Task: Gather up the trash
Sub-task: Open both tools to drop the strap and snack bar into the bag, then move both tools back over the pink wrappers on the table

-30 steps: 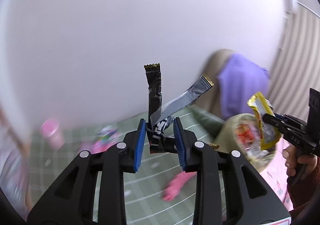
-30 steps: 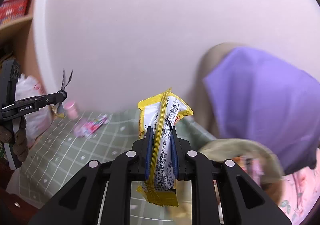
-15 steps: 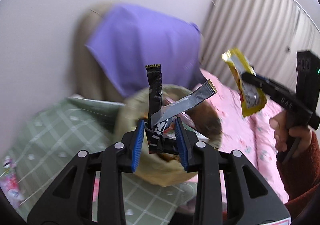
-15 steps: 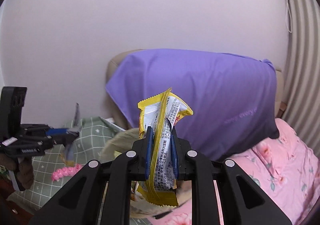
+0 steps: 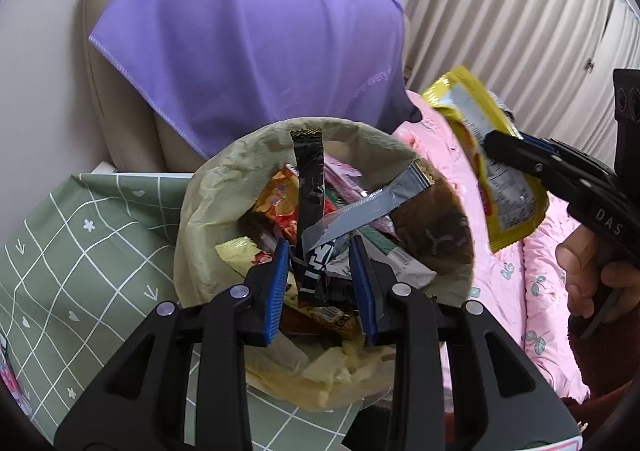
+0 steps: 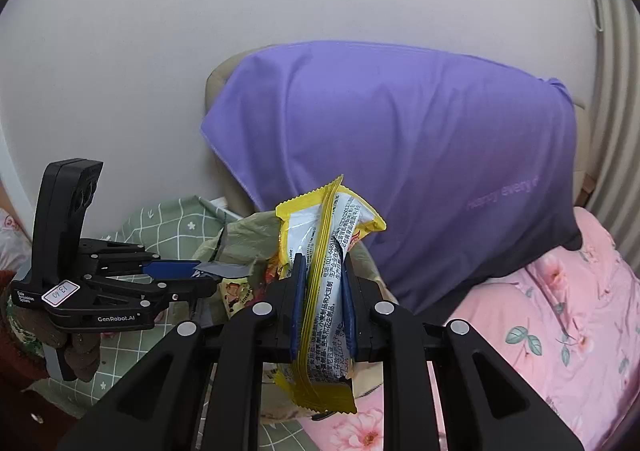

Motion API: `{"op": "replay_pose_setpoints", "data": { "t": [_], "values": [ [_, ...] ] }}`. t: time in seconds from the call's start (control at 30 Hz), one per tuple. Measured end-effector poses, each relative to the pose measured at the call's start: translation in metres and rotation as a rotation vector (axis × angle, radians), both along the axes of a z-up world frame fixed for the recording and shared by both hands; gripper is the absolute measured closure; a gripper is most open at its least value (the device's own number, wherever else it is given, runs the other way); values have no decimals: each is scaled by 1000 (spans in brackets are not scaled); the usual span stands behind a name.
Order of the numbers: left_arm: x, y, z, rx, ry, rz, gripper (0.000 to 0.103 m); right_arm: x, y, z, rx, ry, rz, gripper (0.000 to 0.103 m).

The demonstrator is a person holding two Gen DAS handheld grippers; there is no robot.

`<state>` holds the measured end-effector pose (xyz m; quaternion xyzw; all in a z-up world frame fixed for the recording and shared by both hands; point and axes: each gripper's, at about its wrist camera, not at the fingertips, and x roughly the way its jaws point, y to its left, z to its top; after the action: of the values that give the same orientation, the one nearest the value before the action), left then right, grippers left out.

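My left gripper (image 5: 320, 251) is shut on a black and silver wrapper (image 5: 310, 191) and holds it right over the open trash bin (image 5: 208, 187), which is lined with a pale green bag and holds several wrappers. My right gripper (image 6: 323, 267) is shut on a yellow snack wrapper (image 6: 324, 291) and hovers just right of the bin's rim. In the left wrist view the right gripper (image 5: 496, 141) and its yellow wrapper (image 5: 492, 171) show at the right. In the right wrist view the left gripper (image 6: 200, 269) reaches over the bin (image 6: 240, 239) from the left.
A green grid-patterned tablecloth (image 5: 72, 247) lies left of the bin. A purple cloth (image 5: 248, 35) drapes over a beige chair behind it. A pink floral quilt (image 6: 560, 331) spreads to the right, with a ribbed curtain (image 5: 520, 11) behind.
Both grippers have swung right from the table toward the bin. The left one now holds its wrapper over the bin's opening; the right one is beside the rim. Both grips are unchanged.
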<state>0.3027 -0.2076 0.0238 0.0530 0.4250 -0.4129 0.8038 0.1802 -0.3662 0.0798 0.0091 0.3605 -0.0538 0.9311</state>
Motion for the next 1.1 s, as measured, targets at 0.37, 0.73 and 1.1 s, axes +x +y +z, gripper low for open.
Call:
{"op": "replay_pose_setpoints", "data": {
  "t": [0.37,0.73,1.1],
  "values": [
    [17,4,-9,-32,47,36,57,30,-5,-28,30,79,28,78],
    [15,43,2,-115,34,99,31,30,-3,-27,24,57,-10,66],
    [3,189,2,-90,-49,488,31,45,60,-17,46,-31,106,66]
  ]
}}
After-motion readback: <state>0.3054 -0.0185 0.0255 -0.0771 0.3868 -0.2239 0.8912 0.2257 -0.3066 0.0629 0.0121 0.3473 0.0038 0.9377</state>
